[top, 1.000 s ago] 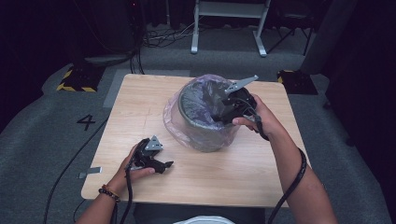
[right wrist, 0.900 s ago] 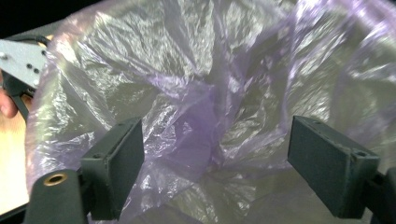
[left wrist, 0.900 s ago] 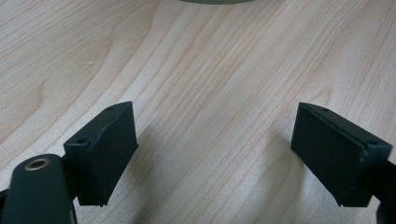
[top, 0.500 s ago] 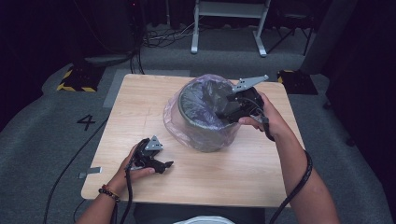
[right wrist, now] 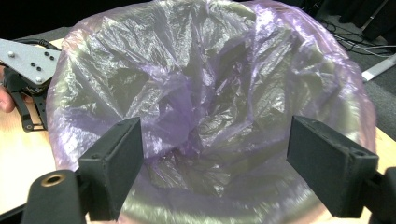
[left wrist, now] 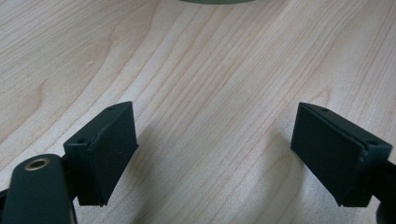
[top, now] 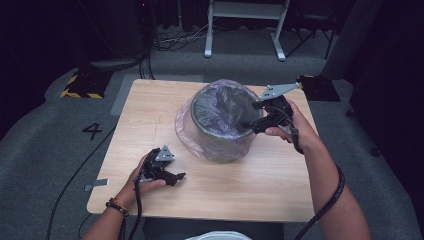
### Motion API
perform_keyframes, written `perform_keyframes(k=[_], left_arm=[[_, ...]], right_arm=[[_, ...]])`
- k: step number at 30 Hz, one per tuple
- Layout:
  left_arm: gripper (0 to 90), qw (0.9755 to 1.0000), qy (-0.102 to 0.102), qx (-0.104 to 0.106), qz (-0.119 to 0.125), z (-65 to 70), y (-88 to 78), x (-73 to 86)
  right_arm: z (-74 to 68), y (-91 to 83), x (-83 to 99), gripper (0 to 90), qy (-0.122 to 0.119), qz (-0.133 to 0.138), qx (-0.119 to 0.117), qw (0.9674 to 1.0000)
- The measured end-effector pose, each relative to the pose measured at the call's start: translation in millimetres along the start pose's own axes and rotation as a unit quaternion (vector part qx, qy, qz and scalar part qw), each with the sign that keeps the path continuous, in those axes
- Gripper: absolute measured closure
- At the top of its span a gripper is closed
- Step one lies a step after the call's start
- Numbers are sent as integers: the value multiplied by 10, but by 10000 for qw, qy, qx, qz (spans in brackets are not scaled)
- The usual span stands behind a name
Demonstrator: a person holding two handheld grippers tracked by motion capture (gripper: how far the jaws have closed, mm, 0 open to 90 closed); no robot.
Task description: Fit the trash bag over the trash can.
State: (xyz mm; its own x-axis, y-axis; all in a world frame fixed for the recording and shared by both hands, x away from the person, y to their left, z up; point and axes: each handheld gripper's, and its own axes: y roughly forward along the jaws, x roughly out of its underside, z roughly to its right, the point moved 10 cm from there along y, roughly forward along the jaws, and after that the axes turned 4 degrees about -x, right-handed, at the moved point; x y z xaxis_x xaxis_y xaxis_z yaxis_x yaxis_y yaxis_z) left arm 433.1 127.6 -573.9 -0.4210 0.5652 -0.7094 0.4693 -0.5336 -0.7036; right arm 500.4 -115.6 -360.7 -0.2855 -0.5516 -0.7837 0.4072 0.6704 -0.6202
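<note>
A grey round bin (top: 220, 142) stands on the wooden table (top: 280, 185), lined with a thin purple plastic bag (top: 220, 107) folded over its rim. In the right gripper view the bag (right wrist: 210, 107) sags crumpled into the bin's inside. My right gripper (top: 251, 116) hovers at the bin's right rim, and its jaws (right wrist: 215, 163) stand wide open with nothing between them. My left gripper (top: 176, 176) rests on the table near the front left, apart from the bin. It is open too (left wrist: 215, 158), with only bare wood between its pads.
The table's front and right parts are bare wood. Around it lies grey carpet with a painted 4 (top: 93, 131), a yellow-black striped block (top: 80, 86), cables and a white metal stand (top: 245, 30) at the back.
My right gripper has drawn back to the right and upward, from inside the bin's mouth to its right rim. The left gripper has stayed put.
</note>
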Motion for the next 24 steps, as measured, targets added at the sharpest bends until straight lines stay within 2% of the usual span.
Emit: perform_keyframes(k=[6, 7, 19, 24], left_arm=[[141, 10000, -1, 3, 0, 0, 0, 0], [141, 10000, -1, 2, 0, 0, 0, 0], [141, 10000, -2, 0, 1, 0, 0, 0], [141, 10000, -2, 2, 1, 0, 0, 0]], right_arm=[[23, -69, 50, 187, 0, 4, 34, 10000], [43, -84, 78, 188, 5, -10, 107, 9999], [23, -201, 212, 188, -7, -1, 150, 9999], [16, -287, 335, 187, -112, -167, 228, 9995]])
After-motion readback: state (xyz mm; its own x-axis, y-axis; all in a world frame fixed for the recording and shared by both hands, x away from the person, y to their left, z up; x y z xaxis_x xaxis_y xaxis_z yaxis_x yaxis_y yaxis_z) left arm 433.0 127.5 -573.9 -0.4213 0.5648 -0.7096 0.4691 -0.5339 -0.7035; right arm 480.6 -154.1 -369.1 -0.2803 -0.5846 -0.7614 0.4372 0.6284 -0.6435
